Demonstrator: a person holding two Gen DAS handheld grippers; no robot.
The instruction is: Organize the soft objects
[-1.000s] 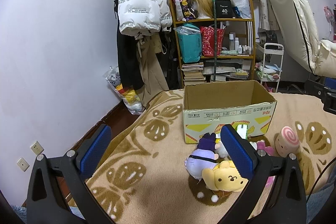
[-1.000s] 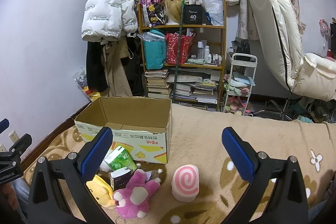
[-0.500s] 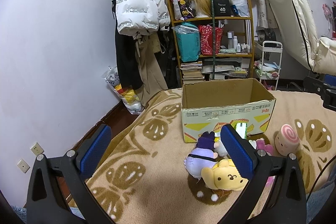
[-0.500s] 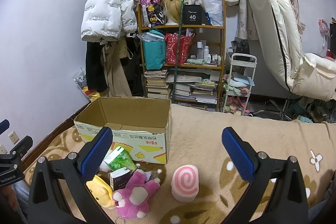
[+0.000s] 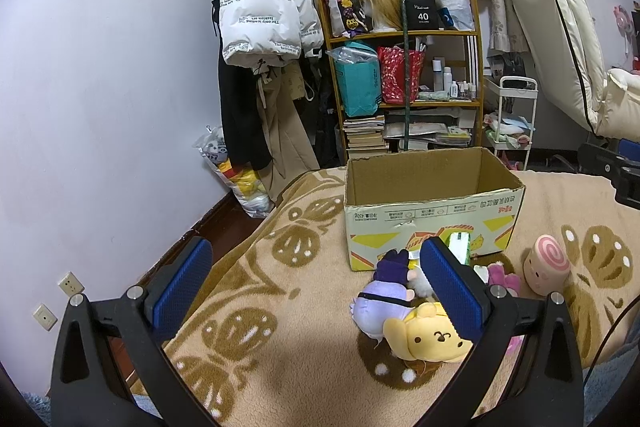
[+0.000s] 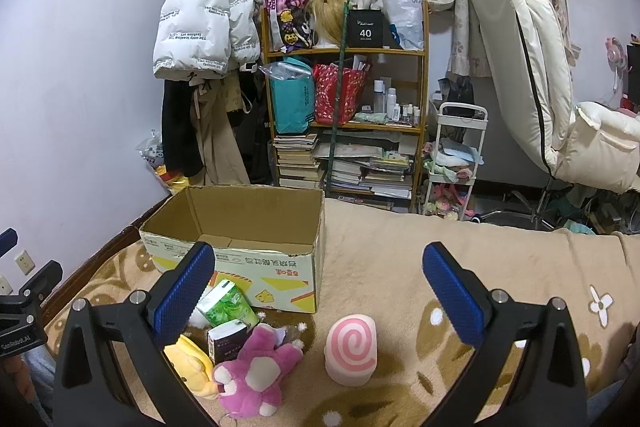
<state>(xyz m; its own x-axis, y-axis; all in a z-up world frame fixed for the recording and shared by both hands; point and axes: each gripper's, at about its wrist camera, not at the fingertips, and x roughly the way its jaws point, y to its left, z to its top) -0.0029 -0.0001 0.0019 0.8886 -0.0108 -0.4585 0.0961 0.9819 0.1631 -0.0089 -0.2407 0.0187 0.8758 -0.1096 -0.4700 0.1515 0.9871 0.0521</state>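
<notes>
A: Both tools gape wide, empty: left tool (image 5: 316, 283), right tool (image 6: 318, 287). Toys lie on the bed before the box (image 6: 240, 247).
B: Pink plush (image 6: 256, 367) likely light, squashy; pinch its body, not a limb.

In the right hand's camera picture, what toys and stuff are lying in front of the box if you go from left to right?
Yellow plush → pink plush bear → pink swirl roll plush. The green tissue pack and the small dark box sit behind the first two, so I leave them out of the order.
</notes>
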